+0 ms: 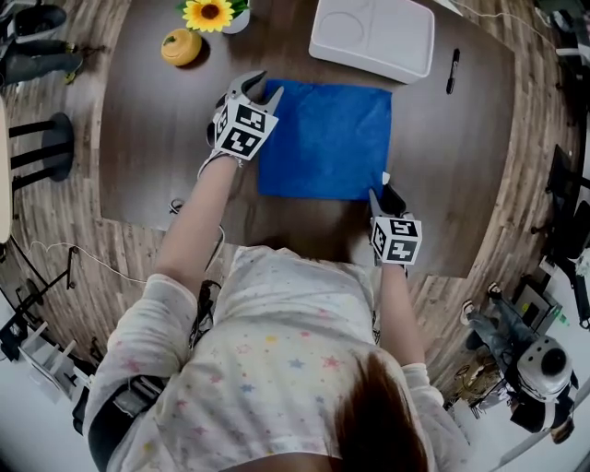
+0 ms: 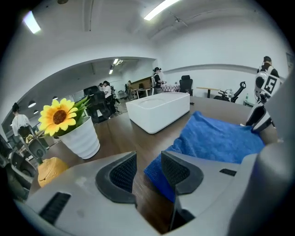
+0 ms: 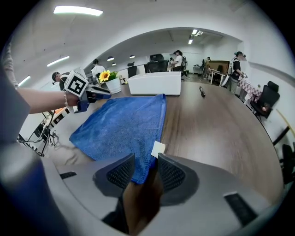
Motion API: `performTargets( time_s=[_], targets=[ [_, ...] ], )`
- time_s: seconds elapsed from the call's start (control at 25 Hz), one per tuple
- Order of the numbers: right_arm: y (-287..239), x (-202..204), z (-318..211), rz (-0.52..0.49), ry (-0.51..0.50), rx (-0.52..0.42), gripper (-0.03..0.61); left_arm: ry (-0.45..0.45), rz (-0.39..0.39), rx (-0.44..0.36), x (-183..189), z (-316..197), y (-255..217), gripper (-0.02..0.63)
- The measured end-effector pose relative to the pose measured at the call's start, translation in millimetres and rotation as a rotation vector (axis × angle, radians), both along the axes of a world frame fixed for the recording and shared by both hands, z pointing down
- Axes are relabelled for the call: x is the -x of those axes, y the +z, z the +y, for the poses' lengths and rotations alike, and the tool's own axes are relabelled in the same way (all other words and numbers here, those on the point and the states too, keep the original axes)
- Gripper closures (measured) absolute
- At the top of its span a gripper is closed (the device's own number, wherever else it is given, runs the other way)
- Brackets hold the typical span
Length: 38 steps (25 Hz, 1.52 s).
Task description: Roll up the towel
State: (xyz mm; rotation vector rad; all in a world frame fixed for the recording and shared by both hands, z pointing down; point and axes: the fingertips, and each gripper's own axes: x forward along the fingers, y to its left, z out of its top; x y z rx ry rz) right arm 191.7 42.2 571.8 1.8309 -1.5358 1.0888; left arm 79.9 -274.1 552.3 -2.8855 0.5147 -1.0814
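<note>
A blue towel (image 1: 324,138) lies flat and spread out on the dark wooden table (image 1: 147,147). My left gripper (image 1: 263,88) is at the towel's far left corner. In the left gripper view, the left gripper (image 2: 148,162) is open, and that corner of the towel (image 2: 216,138) lies on the table beside the right jaw and partly in the gap. My right gripper (image 1: 380,196) is at the near right corner. In the right gripper view, the right gripper (image 3: 146,162) stands open with the towel (image 3: 122,124) corner and its white label (image 3: 157,148) between the jaws, unpinched.
A white tray (image 1: 373,37) sits just beyond the towel, with a black pen (image 1: 453,70) to its right. A sunflower in a white pot (image 1: 210,13) and a yellow-orange object (image 1: 181,46) stand at the far left. The table's near edge runs by my right gripper.
</note>
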Motion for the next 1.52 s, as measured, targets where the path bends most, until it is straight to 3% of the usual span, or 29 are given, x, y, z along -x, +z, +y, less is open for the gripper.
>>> performTargets(
  time_s=[0.24, 0.52, 1.08, 1.52],
  targets=[
    [1, 4, -1, -0.013, -0.003, -0.010, 0.451, 0.122, -0.107, 0.044, -16, 4, 27, 0.465],
    [1, 5, -3, -0.036, -0.022, -0.022, 0.502, 0.182, -0.168, -0.014, -12, 18, 34, 0.580],
    [1, -28, -23, 0.013, -0.149, -0.001, 0.513, -0.032, -0.235, -0.049, 51, 36, 38, 0.583],
    [-2, -49, -54, 0.089, -0.304, 0.031, 0.514, -0.189, -0.242, 0.011, 109, 82, 37, 0.584]
  ],
)
